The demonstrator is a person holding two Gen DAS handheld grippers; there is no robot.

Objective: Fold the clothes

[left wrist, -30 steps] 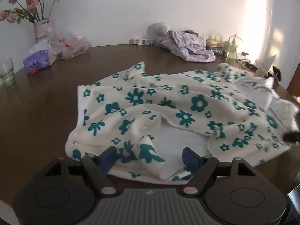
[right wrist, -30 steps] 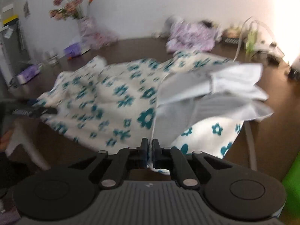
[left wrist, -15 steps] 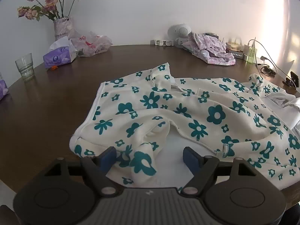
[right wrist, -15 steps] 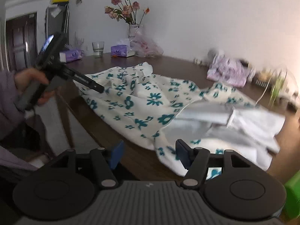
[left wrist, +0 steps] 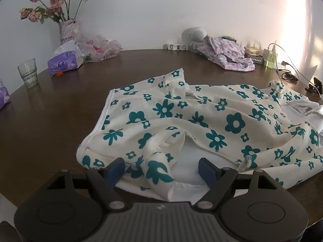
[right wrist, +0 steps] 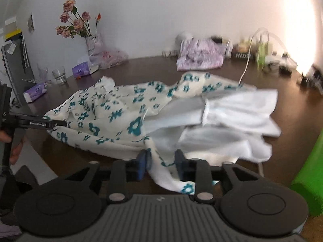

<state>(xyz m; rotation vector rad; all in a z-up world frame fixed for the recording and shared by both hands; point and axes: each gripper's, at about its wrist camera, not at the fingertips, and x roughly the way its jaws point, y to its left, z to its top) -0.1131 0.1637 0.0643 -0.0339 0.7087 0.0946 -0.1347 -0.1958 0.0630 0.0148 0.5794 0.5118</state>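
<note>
Clothes here means chiefly one cream garment with teal flowers [left wrist: 201, 121], spread rumpled across the near half of the round dark table [left wrist: 50, 121], its white lining turned out at the right. From the tongs outward: the left gripper [left wrist: 161, 168] stands released, blue pads wide apart, astride a rucked hem at the garment's near left edge. The right gripper [right wrist: 161, 161] is also parted, a strip of hem lying between its pads without being pinched; that view is blurred, so contact with the left pad cannot be settled. To fold well from here, I judge each gripper should bite a single layer of hem, pull the cloth taut and flat, then carry both corners together so the fold lands square. Counted: two grippers, one flowered garment, one lilac-patterned garment [left wrist: 228, 58] at the far side, one glass [left wrist: 28, 73], one vase of flowers [left wrist: 67, 31], two purple tissue packs.
</note>
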